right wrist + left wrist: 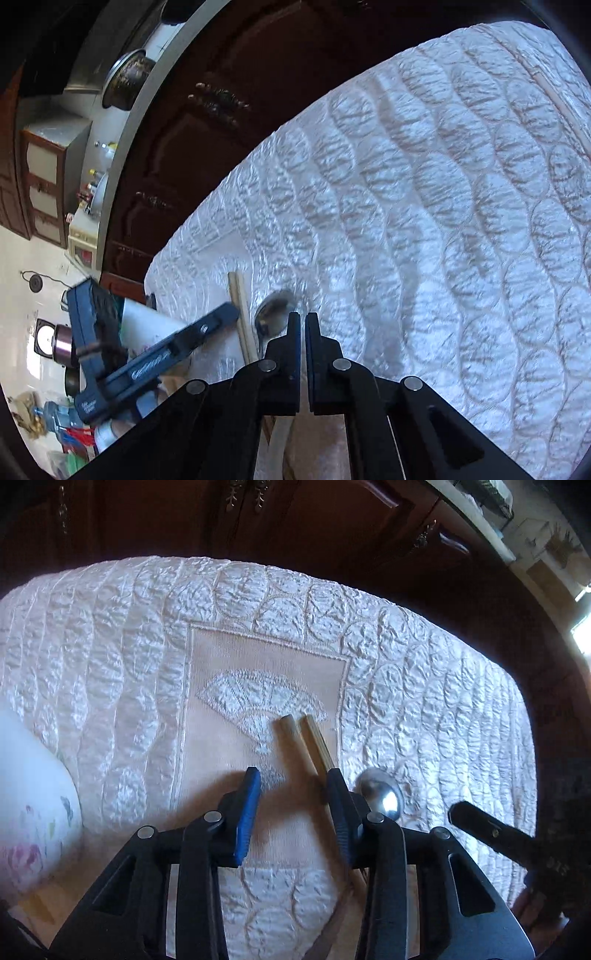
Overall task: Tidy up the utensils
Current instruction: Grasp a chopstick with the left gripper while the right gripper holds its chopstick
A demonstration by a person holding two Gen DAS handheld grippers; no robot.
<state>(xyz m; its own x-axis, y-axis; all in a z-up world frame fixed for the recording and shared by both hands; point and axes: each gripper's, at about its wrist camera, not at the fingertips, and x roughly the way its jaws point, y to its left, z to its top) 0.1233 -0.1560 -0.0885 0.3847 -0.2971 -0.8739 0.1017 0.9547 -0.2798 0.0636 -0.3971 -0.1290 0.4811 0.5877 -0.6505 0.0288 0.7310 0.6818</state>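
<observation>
A pair of wooden chopsticks (308, 744) lies on the beige centre panel of the quilted white tablecloth (110, 646). My left gripper (295, 794) stands over the chopsticks, half open. They run between its blue pads close along the right finger, and the left pad is clear of them. A metal spoon (380, 794) lies bowl down just right of that finger. My right gripper (303, 319) is shut with nothing between its fingers, and the spoon's bowl (275, 308) sits just left of its tips. The left wrist view shows the right gripper (460, 814) to the right of the spoon, apart from it.
A white bowl with a flower print (33, 794) stands at the left of the cloth, close to my left gripper. Dark wooden cabinet doors (295, 524) rise beyond the table's far edge. One finger of the left gripper (218, 319) reaches the chopsticks (242, 314) in the right wrist view.
</observation>
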